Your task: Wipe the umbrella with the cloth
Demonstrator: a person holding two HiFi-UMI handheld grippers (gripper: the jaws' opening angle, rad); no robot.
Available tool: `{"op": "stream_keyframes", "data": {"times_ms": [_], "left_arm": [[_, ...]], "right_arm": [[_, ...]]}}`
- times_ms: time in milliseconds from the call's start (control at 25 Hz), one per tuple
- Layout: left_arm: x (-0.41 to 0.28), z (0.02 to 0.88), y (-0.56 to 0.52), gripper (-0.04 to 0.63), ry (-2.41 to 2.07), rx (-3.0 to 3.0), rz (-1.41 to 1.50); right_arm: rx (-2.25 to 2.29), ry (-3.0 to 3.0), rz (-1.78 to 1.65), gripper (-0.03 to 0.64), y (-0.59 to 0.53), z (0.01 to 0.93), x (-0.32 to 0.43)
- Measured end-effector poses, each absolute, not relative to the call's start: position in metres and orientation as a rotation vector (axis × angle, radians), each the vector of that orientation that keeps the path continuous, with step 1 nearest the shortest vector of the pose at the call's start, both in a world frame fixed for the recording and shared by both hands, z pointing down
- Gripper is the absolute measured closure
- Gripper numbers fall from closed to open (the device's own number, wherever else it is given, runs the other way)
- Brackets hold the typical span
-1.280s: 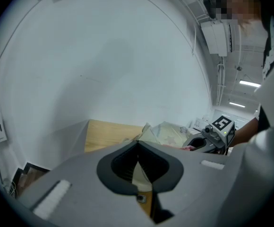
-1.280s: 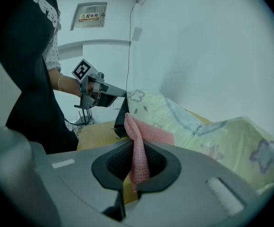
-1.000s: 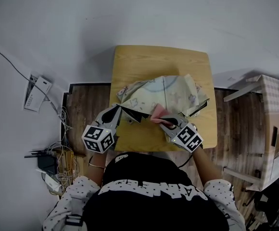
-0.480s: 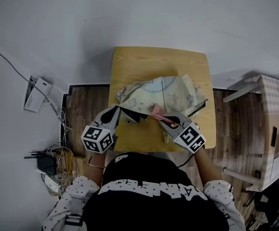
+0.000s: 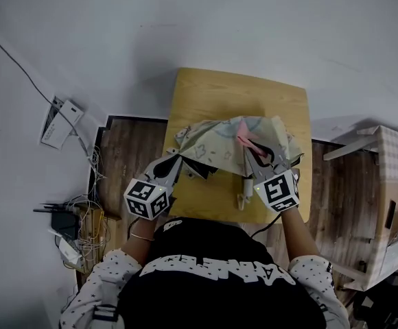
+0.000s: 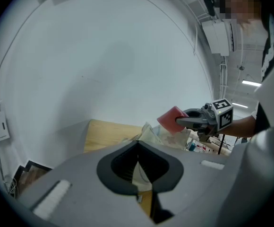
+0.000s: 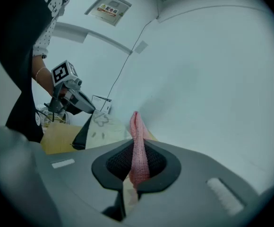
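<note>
Head view: right tool clamps the cloth over the umbrella, left tool pinches its fabric edge thinly; a firm stroke may pull that edge free.

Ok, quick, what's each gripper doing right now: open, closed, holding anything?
Left gripper: closed, pinching the edge of the umbrella.
Right gripper: closed on the pink cloth.

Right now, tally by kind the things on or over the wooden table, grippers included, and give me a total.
umbrella: 1
pink cloth: 1
grippers: 2, the left gripper and the right gripper
Total: 4
</note>
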State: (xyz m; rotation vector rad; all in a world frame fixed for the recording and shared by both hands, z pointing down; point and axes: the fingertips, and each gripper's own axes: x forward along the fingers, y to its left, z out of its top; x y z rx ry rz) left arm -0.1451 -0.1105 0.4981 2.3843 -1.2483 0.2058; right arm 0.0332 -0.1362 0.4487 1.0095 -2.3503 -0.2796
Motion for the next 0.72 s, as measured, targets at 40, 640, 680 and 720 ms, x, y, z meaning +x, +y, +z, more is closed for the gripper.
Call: {"op": "stream_keyframes", "data": {"times_ms": [40,640,680,720], "left_arm": [[-0.145,0.498,-0.110,0.595,-1.251,2.380,0.202],[-0.146,0.498,-0.107,0.595,-1.312,2.335,0.143],[-0.146,0.497,-0.108,0.595,-1.312,2.339,0.143],[-0.146,0.496,-0.108,0.594,-1.310,2.344,0.143]], "right_arm": [[1.005,-2.344,-0.309,0.583,-0.141,0.446,0.031],[0.847,-2.168,-0.458,0.583,-0.194,0.480,0.026],[0.844,-2.155,-0.444,0.583,-0.196,0.485,0.029],[0.843,-2.143,-0.429,0.583,-0.197,0.490,0.032]]}}
